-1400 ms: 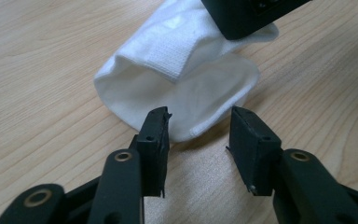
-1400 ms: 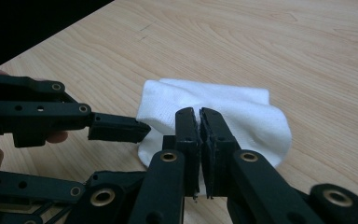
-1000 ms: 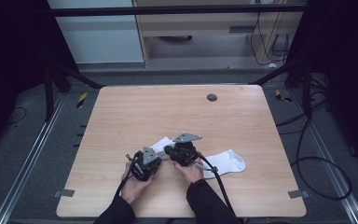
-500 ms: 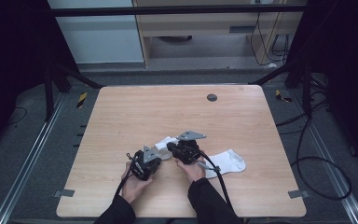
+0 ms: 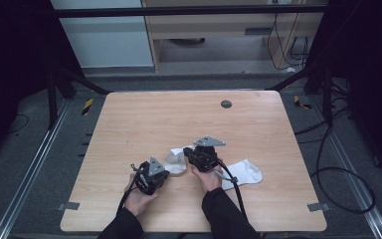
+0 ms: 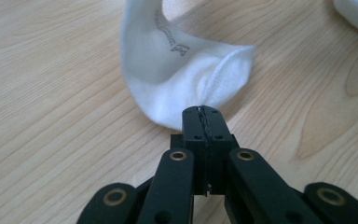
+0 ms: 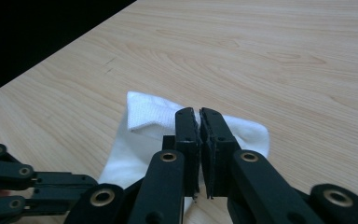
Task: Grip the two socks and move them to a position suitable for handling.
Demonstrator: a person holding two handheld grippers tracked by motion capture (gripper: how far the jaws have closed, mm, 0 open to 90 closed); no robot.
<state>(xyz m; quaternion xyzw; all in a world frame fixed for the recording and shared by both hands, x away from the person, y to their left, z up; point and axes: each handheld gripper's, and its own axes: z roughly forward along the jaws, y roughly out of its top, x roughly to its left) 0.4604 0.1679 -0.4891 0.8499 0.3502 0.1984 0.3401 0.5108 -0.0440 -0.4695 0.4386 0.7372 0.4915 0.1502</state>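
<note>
Risk of slipping: Because the left gripper point(image 6: 200, 112) has only the thin hemmed edge of the white sock point(image 6: 168, 79) nipped at its very tips, a sharp pull could, I judge, tug the cloth free.
Risk of tearing the hold apart: If the two hands draw away from each other unevenly, the sock may stretch and spring out of one grip.
Left fingers: Pressed together, clamped on the sock's stitched rim.
Right fingers: The right gripper point(image 7: 199, 116) has its fingers drawn together over the same sock point(image 7: 140, 126); it seems to pinch cloth beneath, though the contact itself is hidden.
Where the sock is: On the tabletop point(image 5: 179, 114) near the person's edge, between the two grippers point(image 5: 151, 174) point(image 5: 199, 154), partly lifted and curled.
Look of the sock: White, soft, ribbed at the cuff, with a small grey printed mark inside; limp and folded on itself.
Second sock point(image 5: 243, 172): Lies flat just beside the right hand, untouched.
</note>
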